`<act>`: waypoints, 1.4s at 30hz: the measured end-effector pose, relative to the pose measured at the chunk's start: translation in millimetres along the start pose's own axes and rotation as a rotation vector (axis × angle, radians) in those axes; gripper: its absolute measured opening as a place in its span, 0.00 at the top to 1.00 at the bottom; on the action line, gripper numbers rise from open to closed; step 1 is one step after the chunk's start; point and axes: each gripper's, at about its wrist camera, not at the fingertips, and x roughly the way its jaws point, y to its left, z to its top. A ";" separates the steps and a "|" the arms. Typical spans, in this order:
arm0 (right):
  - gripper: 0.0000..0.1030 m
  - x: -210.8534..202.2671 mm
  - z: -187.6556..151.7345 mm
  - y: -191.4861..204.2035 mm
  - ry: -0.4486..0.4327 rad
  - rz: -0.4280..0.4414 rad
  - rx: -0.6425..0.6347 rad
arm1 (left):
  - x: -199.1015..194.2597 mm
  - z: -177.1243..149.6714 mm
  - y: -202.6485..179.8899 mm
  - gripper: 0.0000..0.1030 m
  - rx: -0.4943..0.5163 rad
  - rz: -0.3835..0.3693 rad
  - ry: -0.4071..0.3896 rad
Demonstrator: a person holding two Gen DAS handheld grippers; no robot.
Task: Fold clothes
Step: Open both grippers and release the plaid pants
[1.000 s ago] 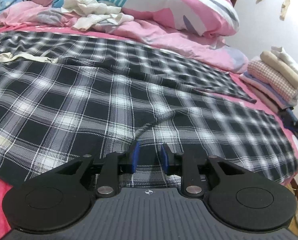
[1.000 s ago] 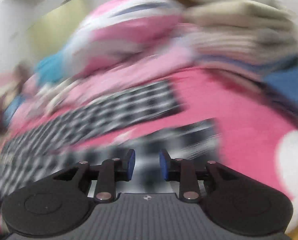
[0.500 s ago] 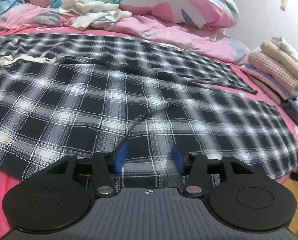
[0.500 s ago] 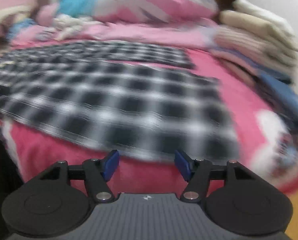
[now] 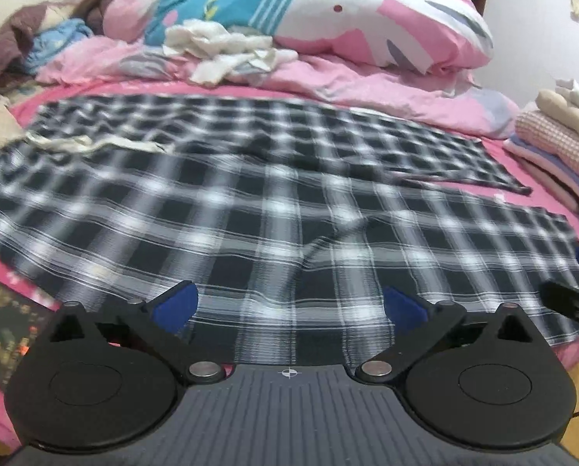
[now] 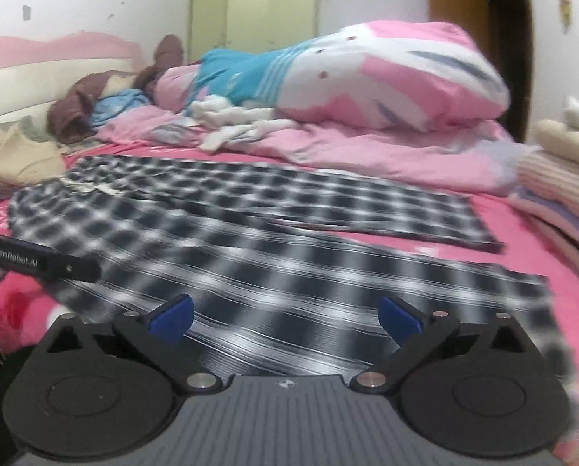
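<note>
Both wrist cameras look forward and slightly down from the near edge of the bed (image 5: 553,353), close over the plaid garment (image 5: 250,209). Both views share the garment, the pink bedding (image 6: 367,147) and the folded stack (image 6: 561,178) at right.

One plaid garment (image 5: 274,202), one stack of folded clothes (image 5: 557,147), two tools (blue-padded) (image 5: 289,306) (image 6: 285,318).

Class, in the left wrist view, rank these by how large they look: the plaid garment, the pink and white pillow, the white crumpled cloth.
1. Plaid garment, though it lies nearest the camera, which enlarges it.
2. Pink and white pillow.
3. White crumpled cloth.
</note>
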 end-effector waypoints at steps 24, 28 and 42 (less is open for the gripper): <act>0.00 85.3 40.9 43.5 0.023 -0.037 -0.046 | 20.9 -0.6 18.2 0.03 0.066 0.064 -0.040; 0.12 117.4 52.0 46.5 0.084 0.011 -0.003 | 20.6 -1.2 22.0 0.07 0.043 0.056 -0.044; 0.52 23.1 -19.8 21.9 0.239 0.035 -0.120 | 22.8 -3.1 19.9 0.20 0.051 0.051 -0.016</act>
